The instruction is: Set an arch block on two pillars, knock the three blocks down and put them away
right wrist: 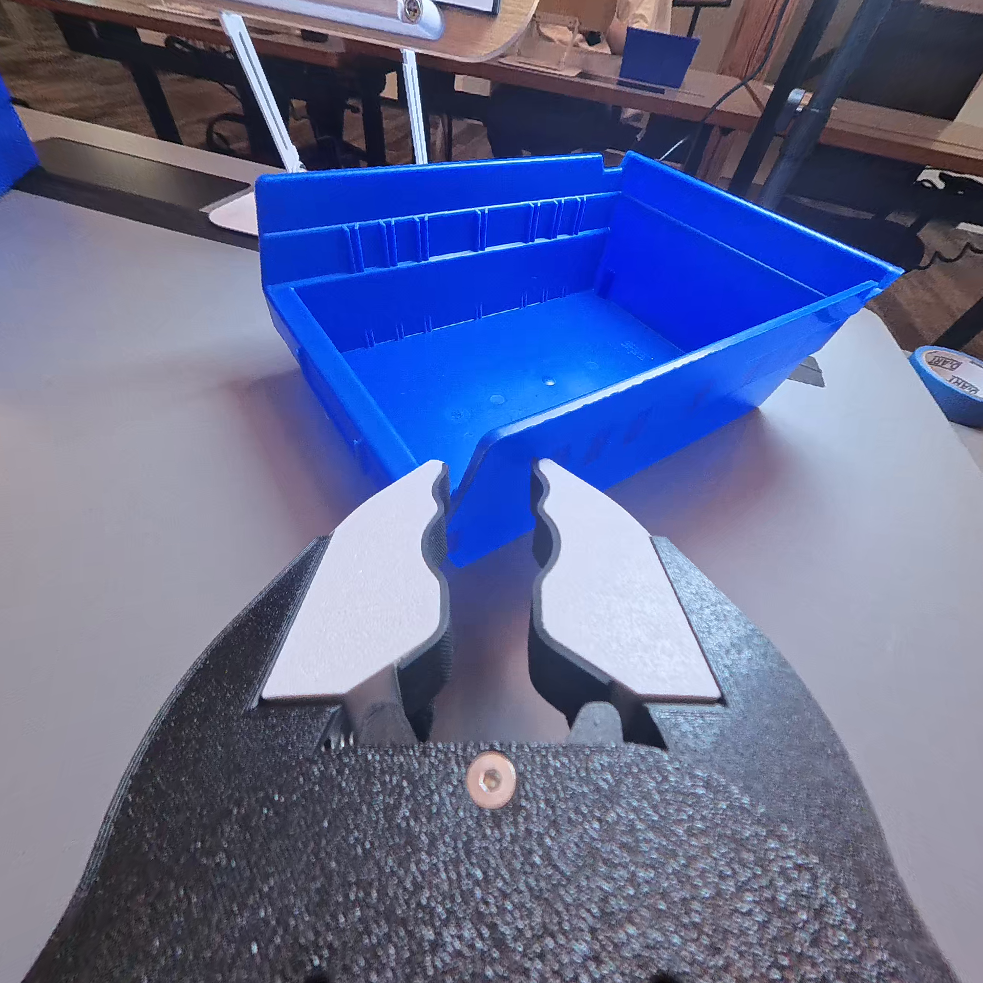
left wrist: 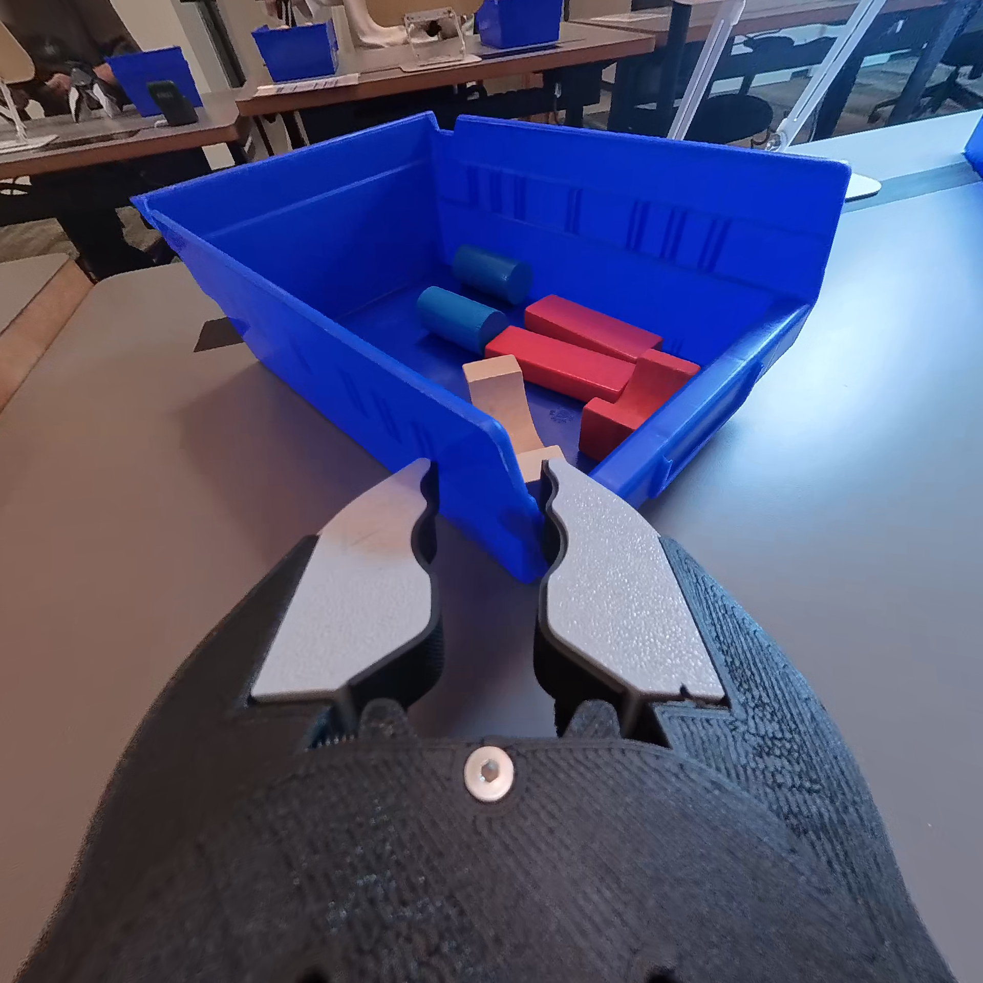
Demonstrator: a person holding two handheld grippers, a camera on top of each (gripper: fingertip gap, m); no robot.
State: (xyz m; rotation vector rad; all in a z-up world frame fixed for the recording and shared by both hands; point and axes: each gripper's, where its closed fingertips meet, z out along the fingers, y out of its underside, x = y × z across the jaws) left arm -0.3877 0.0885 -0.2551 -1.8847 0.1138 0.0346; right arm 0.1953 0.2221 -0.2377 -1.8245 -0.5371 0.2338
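Ahead of my left tool (left wrist: 489, 468) sits a large blue plastic bin (left wrist: 340, 340) on the grey table (left wrist: 159, 478), and my right tool (right wrist: 489, 468) faces a second blue plastic bin (right wrist: 691, 415) that is empty. Both tools hang with jaws parted, holding nothing. Only the left wrist view shows the blocks: two red rectangular wooden bars (left wrist: 564, 356), a red wooden arch block (left wrist: 633, 404), two teal wooden cylinders (left wrist: 460, 319) and, nearest my tool, a pale natural-wood arch block (left wrist: 502, 393) lying just inside the bin's low front. Nothing is built yet, I judge. Reaching in, I could catch the bin's front lip and shove the bin. Only the right wrist view shows a blue tape roll (right wrist: 952, 383), off to the right.
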